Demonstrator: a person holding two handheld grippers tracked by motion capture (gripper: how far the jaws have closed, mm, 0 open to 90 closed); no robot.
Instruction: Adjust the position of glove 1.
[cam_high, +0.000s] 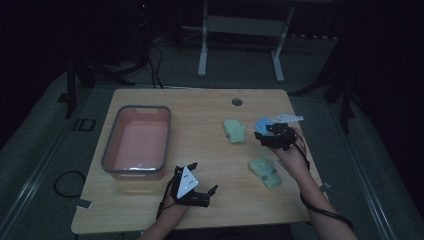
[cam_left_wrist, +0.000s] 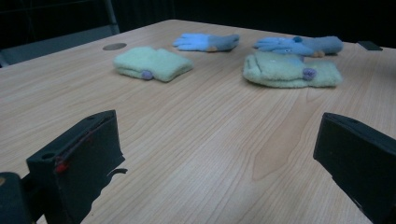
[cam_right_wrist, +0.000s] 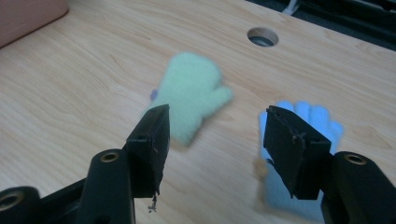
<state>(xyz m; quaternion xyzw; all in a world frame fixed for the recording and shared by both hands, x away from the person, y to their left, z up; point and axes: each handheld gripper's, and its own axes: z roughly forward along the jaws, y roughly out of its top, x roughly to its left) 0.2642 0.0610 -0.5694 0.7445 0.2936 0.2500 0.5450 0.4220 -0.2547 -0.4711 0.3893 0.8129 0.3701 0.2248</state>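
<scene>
Two green mittens and two blue gloves lie on the wooden table (cam_high: 210, 165). One green mitten (cam_high: 235, 131) (cam_right_wrist: 194, 91) lies right of centre, with a blue glove (cam_high: 261, 122) (cam_right_wrist: 322, 120) beside it. My right gripper (cam_high: 263, 131) (cam_right_wrist: 215, 114) hovers over that blue glove, jaws open, bare wood between them. The other green mitten (cam_high: 266, 175) (cam_left_wrist: 289, 72) lies nearer the front, the second blue glove (cam_left_wrist: 299, 45) against it. My left gripper (cam_high: 205, 176) (cam_left_wrist: 218, 123) stands open near the front edge, holding nothing.
A pink bin (cam_high: 137, 142) with a grey rim stands on the left half of the table. A round cable hole (cam_high: 237, 102) sits near the far edge. Bare wood lies between the bin and the mittens.
</scene>
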